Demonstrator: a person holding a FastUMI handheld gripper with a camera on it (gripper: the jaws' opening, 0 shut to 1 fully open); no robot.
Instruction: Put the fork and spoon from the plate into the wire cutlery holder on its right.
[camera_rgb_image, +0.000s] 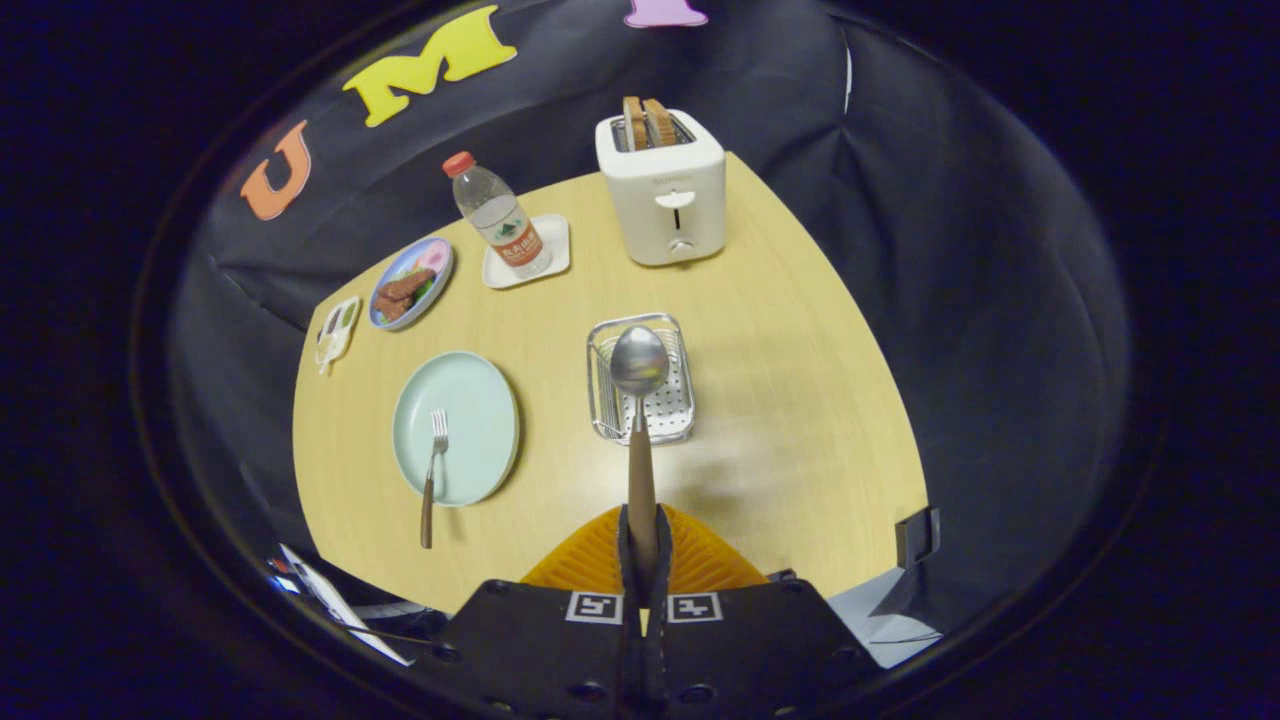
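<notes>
My gripper (641, 545) is shut on the brown handle of a spoon (639, 372), both fingers pressing on it. The spoon points forward, and its metal bowl hangs over the wire cutlery holder (601, 352), well above the table. Left of the holder lies a pale green plate (470, 400). A fork (434, 470) with a brown handle rests on the plate, tines toward the middle and handle sticking out over the plate's near rim.
On the round wooden table (780, 400) stand a white toaster (662, 185) with bread beyond the holder, a water bottle (497, 215) on a white coaster, a blue plate with food (411, 283), and a small card (336, 330) at the left edge.
</notes>
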